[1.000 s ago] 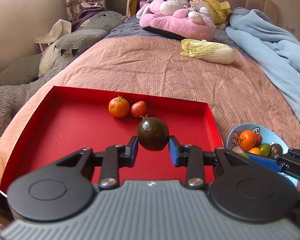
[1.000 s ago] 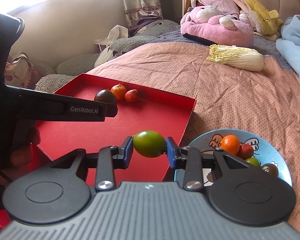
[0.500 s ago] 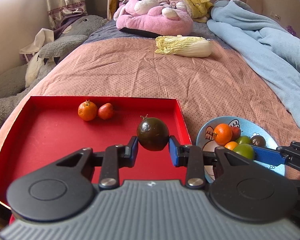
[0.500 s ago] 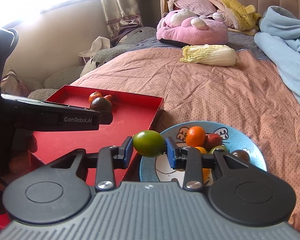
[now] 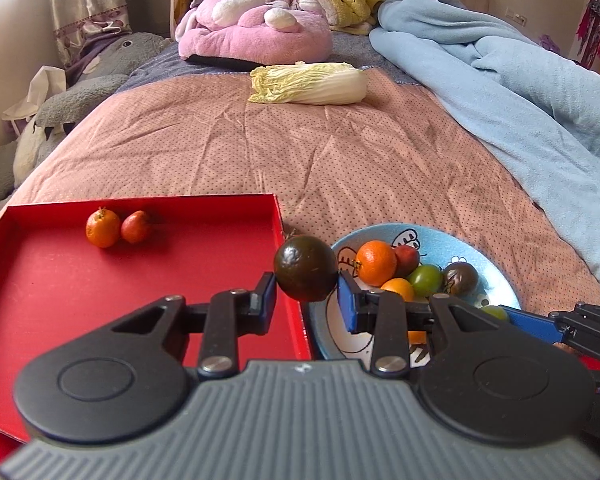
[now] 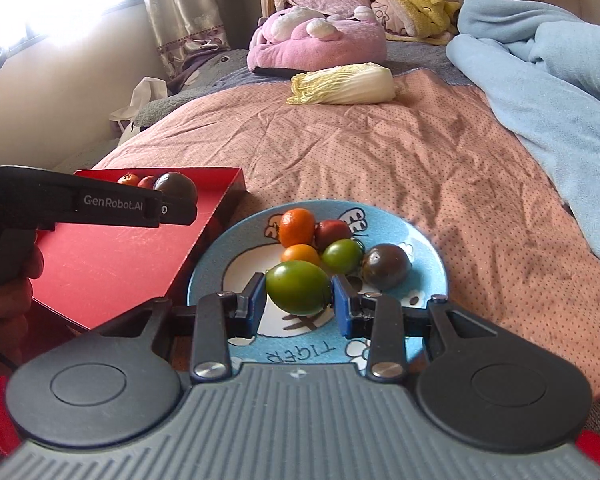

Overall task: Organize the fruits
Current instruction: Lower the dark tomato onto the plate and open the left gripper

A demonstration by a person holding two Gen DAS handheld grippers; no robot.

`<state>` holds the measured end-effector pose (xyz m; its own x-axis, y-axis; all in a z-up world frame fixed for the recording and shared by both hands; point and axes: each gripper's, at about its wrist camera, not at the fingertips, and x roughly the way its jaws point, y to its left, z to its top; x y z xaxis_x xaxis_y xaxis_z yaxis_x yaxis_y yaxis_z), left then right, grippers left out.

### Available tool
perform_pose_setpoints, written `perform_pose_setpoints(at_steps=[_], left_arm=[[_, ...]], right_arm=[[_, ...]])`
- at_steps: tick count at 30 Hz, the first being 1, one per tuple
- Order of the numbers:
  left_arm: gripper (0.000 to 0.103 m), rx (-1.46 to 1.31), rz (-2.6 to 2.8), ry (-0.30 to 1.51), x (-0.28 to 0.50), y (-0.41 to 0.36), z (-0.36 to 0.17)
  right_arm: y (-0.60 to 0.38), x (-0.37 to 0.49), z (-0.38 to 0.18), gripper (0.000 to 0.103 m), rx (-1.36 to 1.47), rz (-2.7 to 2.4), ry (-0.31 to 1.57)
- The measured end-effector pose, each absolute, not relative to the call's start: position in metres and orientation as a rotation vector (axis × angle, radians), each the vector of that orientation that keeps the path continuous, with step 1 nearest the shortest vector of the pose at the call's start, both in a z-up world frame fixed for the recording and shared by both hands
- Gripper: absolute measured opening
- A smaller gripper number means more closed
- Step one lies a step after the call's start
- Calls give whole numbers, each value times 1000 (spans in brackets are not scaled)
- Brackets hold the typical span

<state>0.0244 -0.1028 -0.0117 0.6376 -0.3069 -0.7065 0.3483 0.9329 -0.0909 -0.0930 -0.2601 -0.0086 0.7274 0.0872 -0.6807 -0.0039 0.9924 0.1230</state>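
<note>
My left gripper (image 5: 306,302) is shut on a dark brown-green tomato (image 5: 305,267), held over the right wall of the red tray (image 5: 40,280). An orange fruit (image 5: 103,229) and a small red fruit (image 5: 136,232) lie at the tray's far side. My right gripper (image 6: 299,304) is shut on a green tomato (image 6: 298,287) above the blue cartoon plate (image 6: 428,248). The plate holds an orange fruit (image 6: 298,227), a red one, a small orange one, a green one (image 6: 342,256) and a dark one (image 6: 385,266). The left gripper also shows in the right wrist view (image 6: 168,210).
The tray and the plate (image 5: 496,280) sit side by side on a pink dotted bedspread (image 5: 340,160). A napa cabbage (image 5: 308,83) lies farther back. A light blue blanket (image 5: 520,80) is heaped at the right. Pink plush toys (image 5: 256,28) are at the bed's head.
Both grippers have moved right with their fruit. The left gripper went from over the tray's middle to its right wall. The right gripper went from the tray's edge to above the plate.
</note>
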Motion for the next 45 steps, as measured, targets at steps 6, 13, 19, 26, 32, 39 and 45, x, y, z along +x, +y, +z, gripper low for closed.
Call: perform_pose_setpoints(at_steps=[6,13,19,26,32,39,45], left_arm=[[36,63,-415,803,18,-119,-16],[36,71,-453,815,12,-133,-22],[36,67,-466,828,10,-137,-26],[36,74,-476,836,9,-142,-30],[36,86,-483,841,10,-147,-34],[36,95,-483,842,9,-150,-37],[36,100,-489,841,8,-152,-38]], right_arm=[[-272,-100,-16,41,128,19,771],[-276,-103,-16,41,127,4,775],[-279,-105,-18,41,130,-5,781],[-280,-106,-18,41,130,-6,784],[-281,-107,-18,41,131,-7,784],[-281,-108,-18,41,130,-6,787],[-280,-108,-18,41,130,-5,787]])
